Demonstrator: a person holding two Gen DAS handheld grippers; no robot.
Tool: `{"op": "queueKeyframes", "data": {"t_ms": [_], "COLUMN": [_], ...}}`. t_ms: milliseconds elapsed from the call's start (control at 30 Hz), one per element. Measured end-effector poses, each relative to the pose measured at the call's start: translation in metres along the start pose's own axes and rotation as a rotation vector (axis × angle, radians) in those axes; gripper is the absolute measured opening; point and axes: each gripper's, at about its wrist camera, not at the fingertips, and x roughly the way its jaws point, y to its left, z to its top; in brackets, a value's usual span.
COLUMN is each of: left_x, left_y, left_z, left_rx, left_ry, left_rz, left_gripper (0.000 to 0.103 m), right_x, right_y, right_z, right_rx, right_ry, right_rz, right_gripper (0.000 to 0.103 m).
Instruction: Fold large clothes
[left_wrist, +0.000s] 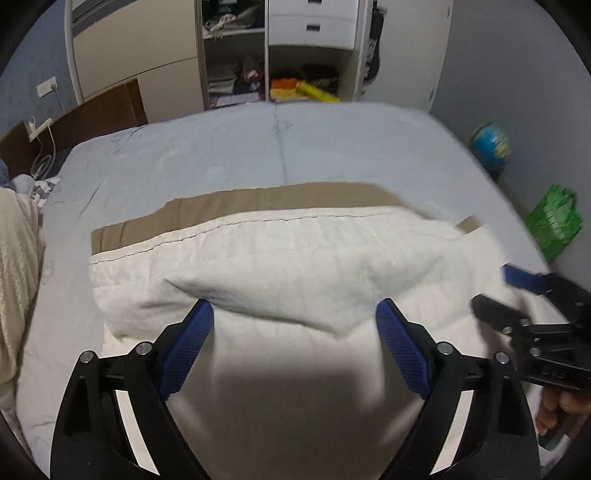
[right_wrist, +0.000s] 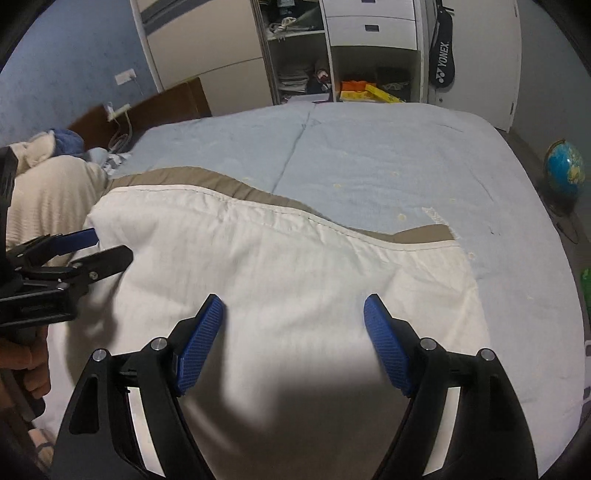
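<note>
Cream quilted cloth with a tan border (left_wrist: 280, 258) lies part-folded across my pale blue bed (left_wrist: 221, 147), both my left tongs (left_wrist: 295, 314) and right tongs (right_wrist: 295, 306) spread empty above it, so next I'd pinch an edge.

Dim indoor light, strong fisheye bending in both wrist views
Casting a soft dark shadow onto the white cloth (left_wrist: 280, 266) between the near fingers; smearing the globe (left_wrist: 489, 146), green bag (left_wrist: 554, 221) and right gripper (left_wrist: 498, 291) with motion blur at the left view's edge; vignetting black in every corner; showing no harsh glare
</note>
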Motion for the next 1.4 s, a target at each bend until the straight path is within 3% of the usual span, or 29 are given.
{"op": "queueKeyframes", "data": {"t_ms": [367,833,1033,1133,1300,1400], "left_x": [0.070,0.084,0.085,0.082,0.048,0.020], "left_y": [0.028,0.021,0.023,0.030,0.050,0.067], "left_z": [-0.009,-0.037,-0.034,-0.021,-0.011,-0.017], "left_rx": [-0.053,-0.043,-0.033,-0.027,-0.020,-0.023], "left_ry": [0.154,0.108,0.138,0.155,0.075,0.011], "left_rz": [0.025,0.040,0.035,-0.006,-0.094,-0.090], "left_gripper": [0.089,0.091,0.091,0.090,0.086,0.086], "right_x": [0.074,0.108,0.108,0.101,0.060,0.029], "right_y": [0.002,0.012,0.013,0.009,-0.004,-0.028], "right_z": [-0.003,-0.022,-0.023,-0.015,-0.004,-0.005], "right_rx": [-0.052,-0.081,-0.078,-0.076,-0.077,-0.037], "right_ry": [0.064,0.078,0.092,0.108,0.004,-0.053], "right_rz": [-0.093,-0.138,-0.133,-0.112,-0.090,-0.104], "right_gripper": [0.088,0.090,0.090,0.090,0.090,0.090]}}
